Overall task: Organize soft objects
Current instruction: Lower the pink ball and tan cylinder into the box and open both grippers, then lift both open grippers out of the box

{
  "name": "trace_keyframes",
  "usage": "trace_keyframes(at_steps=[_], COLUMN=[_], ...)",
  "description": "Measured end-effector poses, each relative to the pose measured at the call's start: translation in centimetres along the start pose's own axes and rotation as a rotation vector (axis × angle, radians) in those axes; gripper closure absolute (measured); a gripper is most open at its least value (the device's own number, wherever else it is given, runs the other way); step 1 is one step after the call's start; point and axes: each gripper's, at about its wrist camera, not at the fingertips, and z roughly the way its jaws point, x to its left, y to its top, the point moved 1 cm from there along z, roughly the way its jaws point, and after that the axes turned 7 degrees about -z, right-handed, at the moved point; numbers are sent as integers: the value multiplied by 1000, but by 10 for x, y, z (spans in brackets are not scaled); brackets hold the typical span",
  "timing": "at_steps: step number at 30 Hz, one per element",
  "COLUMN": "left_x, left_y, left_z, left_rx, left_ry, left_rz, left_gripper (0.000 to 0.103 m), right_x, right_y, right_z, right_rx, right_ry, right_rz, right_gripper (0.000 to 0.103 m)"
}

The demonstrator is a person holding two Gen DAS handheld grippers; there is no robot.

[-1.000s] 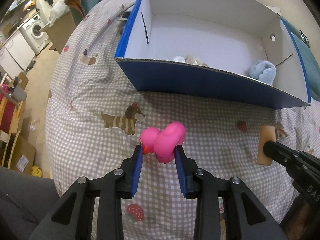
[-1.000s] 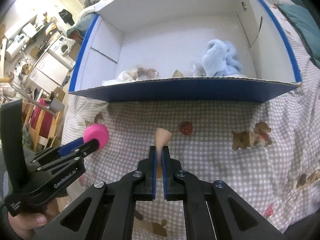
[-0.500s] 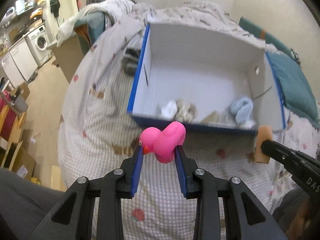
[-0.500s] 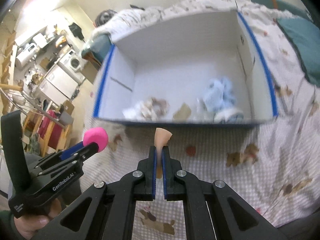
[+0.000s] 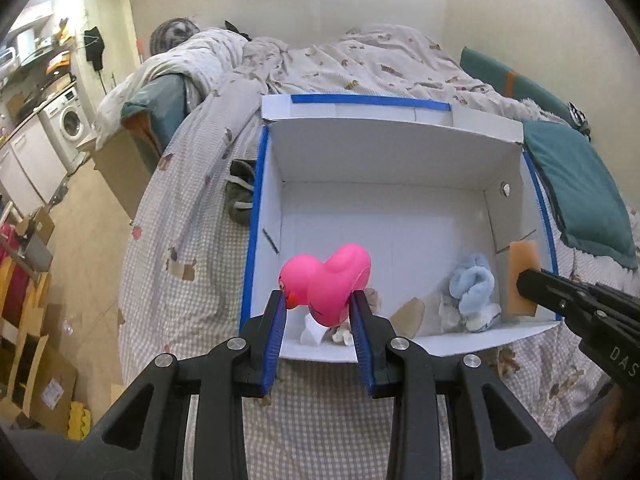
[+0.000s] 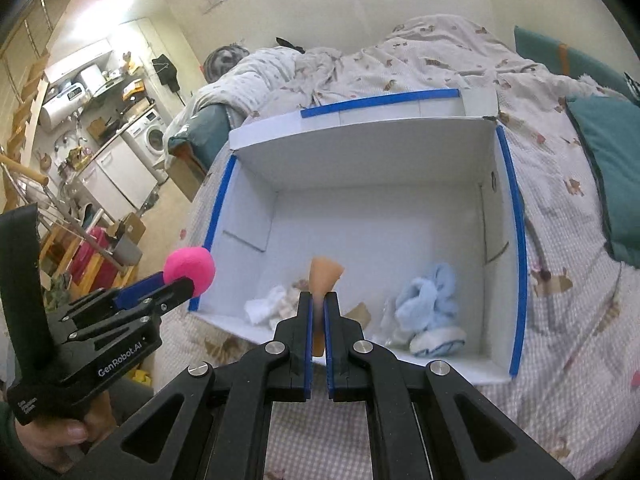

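My left gripper point(image 5: 320, 304) is shut on a pink rubber duck point(image 5: 326, 280) and holds it above the near left part of a white box with blue edges point(image 5: 384, 152). My right gripper point(image 6: 319, 304) is shut on a flat tan soft piece point(image 6: 322, 280) over the box's near side point(image 6: 360, 208). Inside the box lie a light blue fluffy item point(image 5: 470, 284), white and beige soft items point(image 6: 272, 306) and a tan scrap point(image 5: 408, 312). The left gripper with the duck point(image 6: 190, 270) shows at the left in the right wrist view; the right gripper point(image 5: 524, 284) shows at the right in the left wrist view.
The box stands on a bed with a checked dog-print sheet point(image 5: 180, 248). A dark cloth item point(image 5: 240, 196) lies left of the box. A teal pillow point(image 5: 576, 184) lies to the right. Floor, cardboard boxes point(image 5: 36, 364) and a washing machine point(image 5: 70, 124) are at the left.
Both grippers have risen from just above the sheet and moved forward over the box's near edge, still holding the duck and the tan piece. The box's inside now shows from above.
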Motion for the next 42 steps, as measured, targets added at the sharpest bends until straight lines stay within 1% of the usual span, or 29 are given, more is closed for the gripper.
trace_keyframes(at_steps=[3, 6, 7, 8, 10, 11, 13, 17, 19, 21, 24, 28, 31, 32, 33, 34, 37, 38, 39, 40, 41, 42], left_x=[-2, -13, -13, -11, -5, -4, -6, -17, -21, -24, -26, -27, -25, -25, -25, -25, -22, -22, -22, -21, -20, -19], left_y=[4, 6, 5, 4, 2, 0, -6, -9, -8, -7, -10, -11, -13, -14, -15, -15, -15, -14, -14, -14, -14, -14], left_z=[16, 45, 56, 64, 80, 85, 95, 99, 98, 98, 98, 101, 101, 102, 102, 103, 98, 98, 97, 97, 97, 96], left_rx=[11, 36, 49, 68, 118, 129, 142, 144, 149, 150, 145, 160, 165, 170, 178, 183, 155, 148, 144, 140, 138, 139], left_ry=[-1, -44, -45, -48, -72, -73, -59, -89, -132, -154, -142, -153, -146, -144, -143, -137, -120, -115, -104, -93, -86, -87], left_rz=[14, 106, 111, 96, 36, 21, 19, 43, 29, 32, 51, 46, 51, 51, 48, 46, 39, 41, 45, 46, 47, 48], left_gripper=[74, 74, 74, 74, 74, 74, 74, 74, 73, 73, 74, 74, 73, 72, 65, 56, 44, 42, 41, 41, 41, 41], right_x=[-6, -14, -19, -24, -34, -36, -37, -35, -32, -31, -30, -28, -27, -28, -29, -32, -39, -41, -43, -45, -46, -48], right_y=[4, 0, -3, -7, -14, -15, -18, -21, -24, -26, -27, -26, -26, -26, -26, -26, -28, -27, -28, -28, -28, -28], right_z=[13, 30, 38, 46, 60, 64, 70, 82, 88, 92, 97, 101, 100, 100, 99, 98, 95, 94, 94, 93, 92, 91], right_rx=[5, -23, -10, 8, 45, 59, 76, 115, 131, 144, 158, 170, 166, 164, 162, 159, 147, 143, 141, 137, 133, 130], right_ry=[-4, 51, 49, 44, 31, 22, 17, 26, 29, 30, 26, 21, 22, 23, 24, 23, 24, 24, 24, 24, 20, 14], right_rz=[-5, -12, -4, 10, 48, 60, 65, 64, 60, 61, 63, 60, 58, 62, 68, 76, 106, 117, 129, 142, 153, 163], right_gripper=[96, 96, 96, 96, 96, 96, 96, 96, 96, 96, 96, 96, 96, 96, 96, 96, 95, 94, 88, 78, 71, 45])
